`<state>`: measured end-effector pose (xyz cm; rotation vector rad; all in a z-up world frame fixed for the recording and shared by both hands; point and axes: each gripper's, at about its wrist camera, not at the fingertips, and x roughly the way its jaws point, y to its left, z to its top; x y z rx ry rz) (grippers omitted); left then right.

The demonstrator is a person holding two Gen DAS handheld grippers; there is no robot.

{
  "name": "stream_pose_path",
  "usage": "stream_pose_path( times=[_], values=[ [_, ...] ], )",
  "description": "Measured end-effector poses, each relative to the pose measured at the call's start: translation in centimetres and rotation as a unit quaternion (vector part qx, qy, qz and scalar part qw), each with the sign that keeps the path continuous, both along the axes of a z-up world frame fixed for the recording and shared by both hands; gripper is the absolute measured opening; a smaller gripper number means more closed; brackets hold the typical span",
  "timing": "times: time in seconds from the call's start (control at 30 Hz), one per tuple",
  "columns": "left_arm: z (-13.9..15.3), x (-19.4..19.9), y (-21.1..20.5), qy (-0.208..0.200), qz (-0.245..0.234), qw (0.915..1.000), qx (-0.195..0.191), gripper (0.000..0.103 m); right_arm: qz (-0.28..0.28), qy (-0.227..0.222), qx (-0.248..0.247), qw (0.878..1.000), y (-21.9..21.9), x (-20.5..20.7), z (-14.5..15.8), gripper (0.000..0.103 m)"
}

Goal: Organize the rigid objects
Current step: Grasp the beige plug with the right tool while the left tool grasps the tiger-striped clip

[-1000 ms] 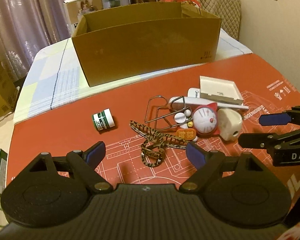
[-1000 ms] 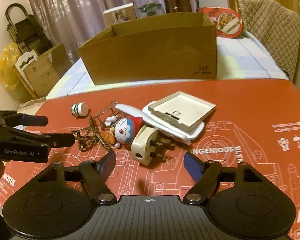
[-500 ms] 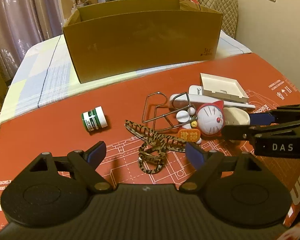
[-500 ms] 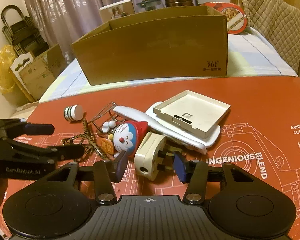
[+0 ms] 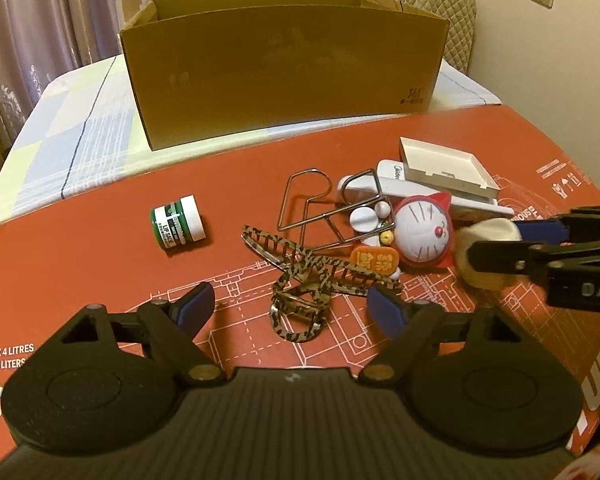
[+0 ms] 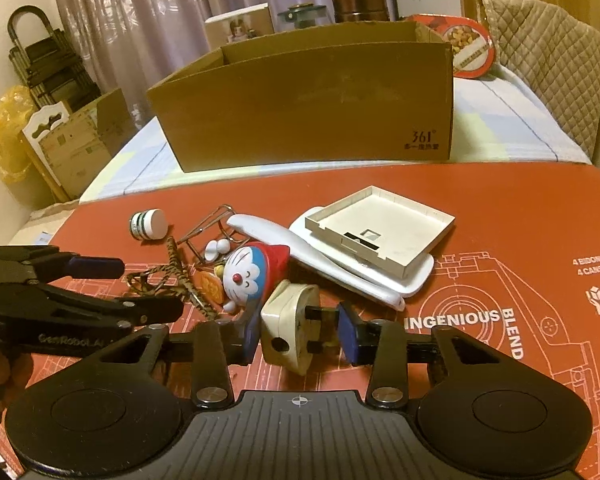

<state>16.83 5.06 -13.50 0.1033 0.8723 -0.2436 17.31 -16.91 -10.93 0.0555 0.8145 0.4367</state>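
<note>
A cream plug adapter (image 6: pixel 288 324) lies on the red mat, and my right gripper (image 6: pixel 298 332) is shut on it, one pad on its body and one against its prongs. In the left wrist view the same plug (image 5: pixel 488 236) shows between the right gripper's fingers (image 5: pixel 496 256). My left gripper (image 5: pixel 290 304) hovers low over a leopard-print hair claw (image 5: pixel 312 276). Its jaws are closing with the claw between them, and the pads are clear of it. An open cardboard box (image 5: pixel 284 76) stands behind the pile.
Beside the plug lie a Doraemon toy (image 6: pixel 252 272), a wire clip (image 5: pixel 320 208), a white remote (image 5: pixel 392 190) under a shallow white tray (image 6: pixel 380 232), and a green lip-salve jar (image 5: pixel 178 226). Jars and a tin stand behind the box. A quilted chair is at the right.
My right gripper has closed from open onto the plug adapter. My left gripper has sunk toward the hair claw and its jaws have narrowed a little.
</note>
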Motion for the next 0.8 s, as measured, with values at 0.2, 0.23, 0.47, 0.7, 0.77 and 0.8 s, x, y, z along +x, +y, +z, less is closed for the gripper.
stream_pose_path(
  times=[0.2,0.23,0.47,0.7,0.77,0.8],
  values=[
    [-0.5,0.4,-0.5,0.002,-0.019,0.9997,0.017,0.066,-0.005,-0.005,-0.005,1.0,-1.0,-0.6,0.5,0.037],
    [-0.6,0.4,-0.7,0.002,-0.023,0.9995,0.021,0.064,-0.007,-0.006,-0.005,1.0,-1.2,-0.7,0.5,0.037],
    [-0.7,0.3,-1.5,-0.01,-0.041,0.9984,0.037,0.032,-0.016,-0.004,-0.006,1.0,-2.1,-0.8,0.8,0.037],
    [-0.3,0.0,-1.6,-0.004,-0.041,0.9988,0.028,0.026,-0.018,-0.004,-0.006,1.0,-2.2,-1.0,0.9,0.037],
    [-0.1,-0.3,-1.9,-0.001,-0.045,0.9986,0.028,0.026,-0.017,-0.006,-0.006,1.0,-2.3,-1.1,1.1,0.037],
    [0.0,-0.3,-2.0,0.002,-0.046,0.9986,0.028,0.026,-0.016,-0.006,-0.006,1.0,-2.3,-1.1,1.2,0.037]
  ],
)
